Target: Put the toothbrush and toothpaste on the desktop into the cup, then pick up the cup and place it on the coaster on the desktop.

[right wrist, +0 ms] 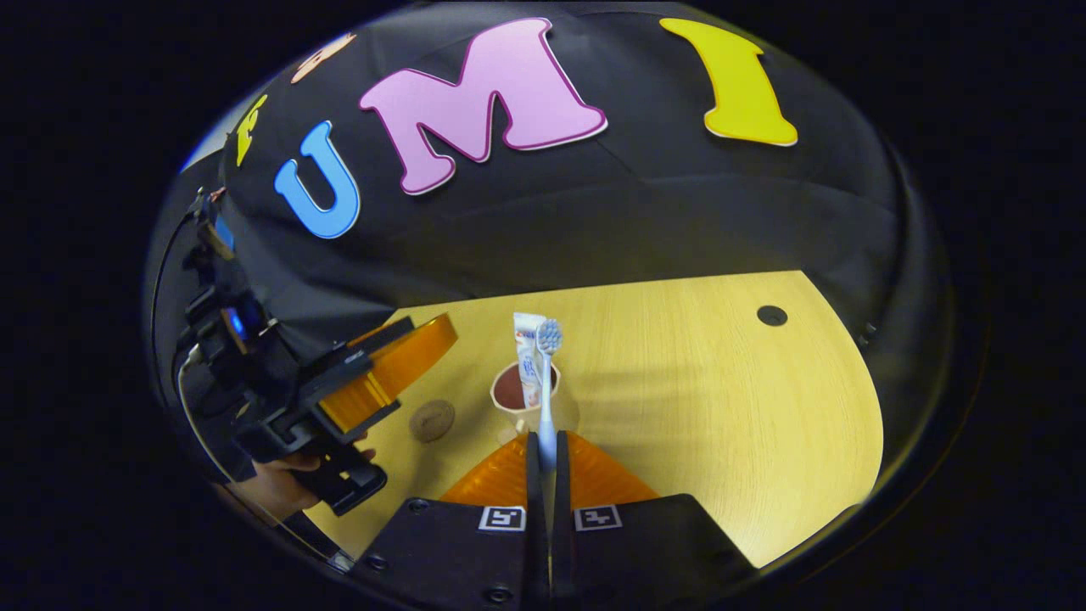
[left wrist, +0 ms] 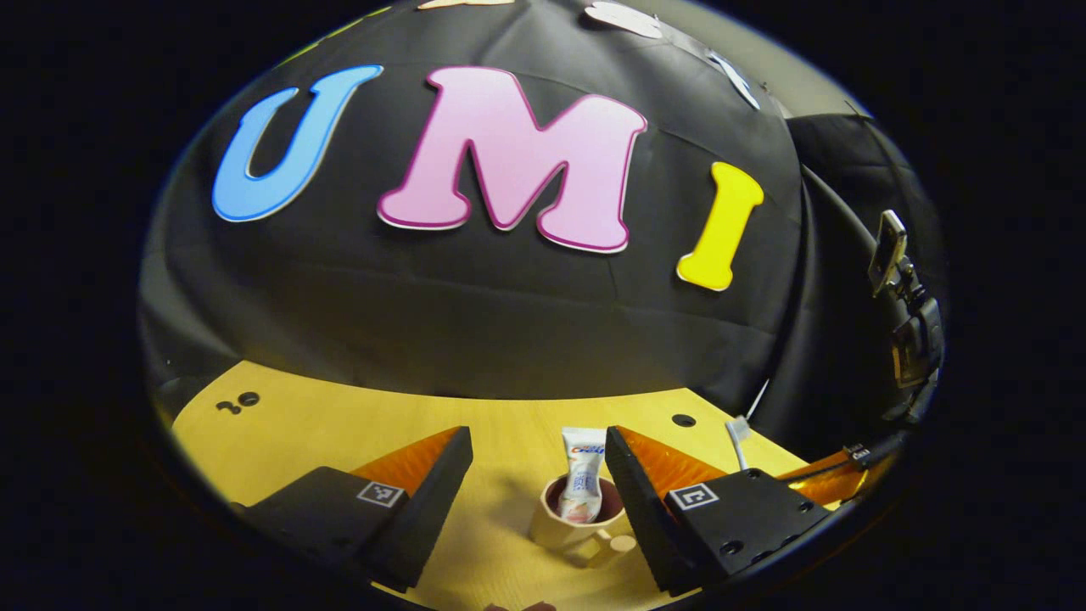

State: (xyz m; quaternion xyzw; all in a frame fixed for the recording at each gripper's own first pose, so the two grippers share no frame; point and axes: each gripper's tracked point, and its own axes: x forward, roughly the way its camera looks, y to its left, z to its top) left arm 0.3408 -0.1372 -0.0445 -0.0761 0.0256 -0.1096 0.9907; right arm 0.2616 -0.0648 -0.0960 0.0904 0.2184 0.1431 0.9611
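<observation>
Pale wood-grain laminate forms the bench [right wrist: 721,382], on which the cup [right wrist: 512,399] stands with the toothpaste [right wrist: 528,356] already upright inside. The right gripper [right wrist: 544,462] is clenched on the slim plastic toothbrush [right wrist: 547,399], bristle head up, held just in front of the cup. The step in hand is judged to be insertion: the handle should be carried over the rim, lowered beside the tube, then released. The left gripper [left wrist: 539,484] is seen released, its jaws wide either side of the cup. A round, cork-like coaster [right wrist: 432,420] lies just beside the cup.
</observation>
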